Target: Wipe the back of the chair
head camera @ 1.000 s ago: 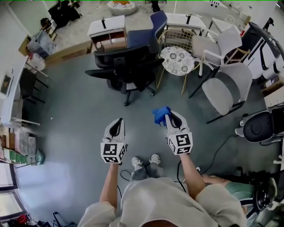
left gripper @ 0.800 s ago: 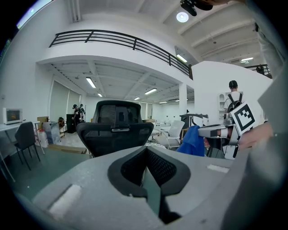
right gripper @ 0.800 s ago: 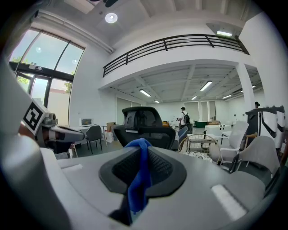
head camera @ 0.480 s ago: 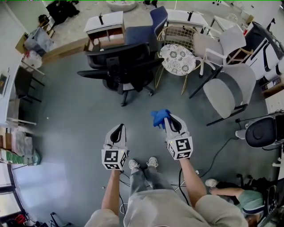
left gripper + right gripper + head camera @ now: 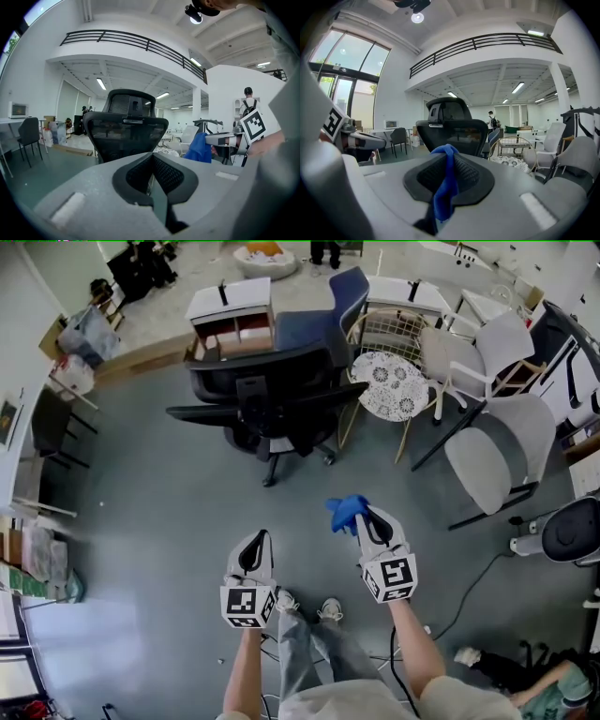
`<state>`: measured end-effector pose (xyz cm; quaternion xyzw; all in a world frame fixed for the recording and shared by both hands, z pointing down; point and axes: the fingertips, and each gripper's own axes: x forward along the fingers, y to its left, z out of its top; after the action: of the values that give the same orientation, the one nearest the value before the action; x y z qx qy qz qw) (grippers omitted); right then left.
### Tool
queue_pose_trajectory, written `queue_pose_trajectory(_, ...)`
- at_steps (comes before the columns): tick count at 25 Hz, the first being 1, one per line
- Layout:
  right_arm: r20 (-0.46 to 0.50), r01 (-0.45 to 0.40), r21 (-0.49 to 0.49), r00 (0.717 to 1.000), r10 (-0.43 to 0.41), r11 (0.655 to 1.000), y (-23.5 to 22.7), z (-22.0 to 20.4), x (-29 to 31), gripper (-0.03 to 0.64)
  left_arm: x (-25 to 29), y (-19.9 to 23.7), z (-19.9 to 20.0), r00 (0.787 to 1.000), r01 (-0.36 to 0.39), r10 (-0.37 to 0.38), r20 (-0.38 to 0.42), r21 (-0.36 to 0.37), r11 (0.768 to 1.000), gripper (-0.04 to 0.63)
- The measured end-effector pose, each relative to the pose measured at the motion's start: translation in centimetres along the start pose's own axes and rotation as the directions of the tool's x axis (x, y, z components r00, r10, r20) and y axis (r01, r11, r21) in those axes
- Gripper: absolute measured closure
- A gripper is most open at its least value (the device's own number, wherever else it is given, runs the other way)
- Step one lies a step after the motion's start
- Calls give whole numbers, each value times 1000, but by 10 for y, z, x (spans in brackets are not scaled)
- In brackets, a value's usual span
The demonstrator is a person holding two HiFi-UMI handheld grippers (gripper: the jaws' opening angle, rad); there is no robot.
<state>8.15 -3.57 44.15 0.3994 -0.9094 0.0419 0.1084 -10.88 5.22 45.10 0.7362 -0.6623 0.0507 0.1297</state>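
A black mesh office chair (image 5: 267, 395) stands ahead of me with its back (image 5: 126, 136) facing both grippers (image 5: 452, 133). My right gripper (image 5: 366, 514) is shut on a blue cloth (image 5: 347, 512), which hangs out between its jaws (image 5: 444, 187); the cloth also shows at the right of the left gripper view (image 5: 199, 149). My left gripper (image 5: 253, 542) is shut with nothing in it. Both grippers hover over the grey floor, well short of the chair.
Behind the black chair are a blue chair (image 5: 323, 315), a white cabinet (image 5: 230, 315), a wire chair with a patterned cushion (image 5: 394, 381) and grey-white chairs (image 5: 497, 446) at right. A cable (image 5: 459, 587) runs along the floor at right. A desk edge (image 5: 23, 456) lies left.
The view has shifted: the black chair and its neighbours sit slightly lower and nearer in the head view. Both grippers stay shut, and the cloth stays in the right one.
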Motion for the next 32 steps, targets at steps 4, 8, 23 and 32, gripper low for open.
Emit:
queue_pose_trajectory(4,-4,-10,-20,1000,10,1000,6,-18,26,580,15,21,-18,1000,-1,1,10,-3,1000,595)
queue_pose_trajectory(8,0,-5,-30,1000,5,1000,16,-32,53,580,36,41,-40,1000,24,-24,7,-13,1000,595)
queue_pose_trajectory(23,25,85,-58,996,-84,995,36,-34,166,580,92,101,-63,990,140,-140,-9,-27,990,595)
queue_pose_trajectory(32,94,89,-87,992,-81,992,20,-11,224,580,125,105,-61,986,165,-165,0,-4,986,595)
